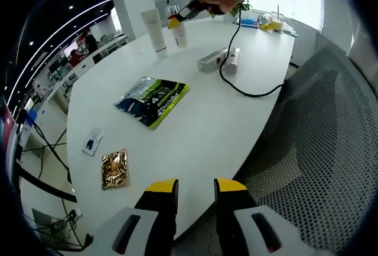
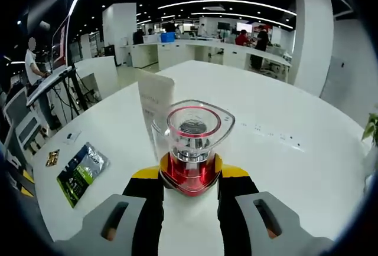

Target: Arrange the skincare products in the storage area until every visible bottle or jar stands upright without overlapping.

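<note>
White office counter (image 1: 201, 126). Right gripper (image 2: 190, 180): fingers closed on an upright red-collared bottle (image 2: 192, 144), at the counter's far end beside a standing white tube (image 1: 154, 29). Left gripper (image 1: 195, 194): fingers narrowly parted, holding nothing, at the near edge. Between them lie two products (image 1: 221, 59), a green sachet (image 1: 152, 99) and a gold packet (image 1: 114, 168).

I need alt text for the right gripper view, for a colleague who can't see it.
The right gripper is shut on a clear bottle with a red base, held upright over a white table. A white tube stands just behind it; a green-and-black pouch lies at the left.
</note>
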Demonstrator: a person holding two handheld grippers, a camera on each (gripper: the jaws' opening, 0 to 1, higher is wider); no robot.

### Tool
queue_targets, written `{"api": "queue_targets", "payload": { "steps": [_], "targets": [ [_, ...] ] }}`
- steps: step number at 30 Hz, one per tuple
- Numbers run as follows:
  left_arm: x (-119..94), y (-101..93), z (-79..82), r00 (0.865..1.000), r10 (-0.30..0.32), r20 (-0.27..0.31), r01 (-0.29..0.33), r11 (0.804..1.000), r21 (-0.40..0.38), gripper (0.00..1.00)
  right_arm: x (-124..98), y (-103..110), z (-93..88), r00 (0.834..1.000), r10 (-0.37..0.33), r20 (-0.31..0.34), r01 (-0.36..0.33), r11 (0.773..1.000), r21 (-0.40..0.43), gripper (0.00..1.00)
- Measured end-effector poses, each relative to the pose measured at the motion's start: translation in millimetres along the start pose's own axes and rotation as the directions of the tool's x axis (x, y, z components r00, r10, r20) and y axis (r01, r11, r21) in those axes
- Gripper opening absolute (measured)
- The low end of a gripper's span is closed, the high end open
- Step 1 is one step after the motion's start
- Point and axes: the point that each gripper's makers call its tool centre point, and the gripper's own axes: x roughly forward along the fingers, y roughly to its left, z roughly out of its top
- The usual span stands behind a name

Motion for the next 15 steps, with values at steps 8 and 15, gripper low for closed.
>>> {"api": "queue_targets", "payload": {
  "steps": [8,15],
  "targets": [
    [0.3,-0.9,-0.2,1.000,-0.008,0.004,0.008,1.000,-0.007,0.25,3.1,-1.0,4.2,1.000,-0.003,0.006,0.003,1.000,-0.015,0.31],
    [0.5,-0.9,-0.4,1.000,-0.009,0.004,0.009,1.000,-0.005,0.25,9.6,-6.4,4.4,1.000,-0.013,0.007,0.013,1.000,-0.024,0.31]
  ]
}}
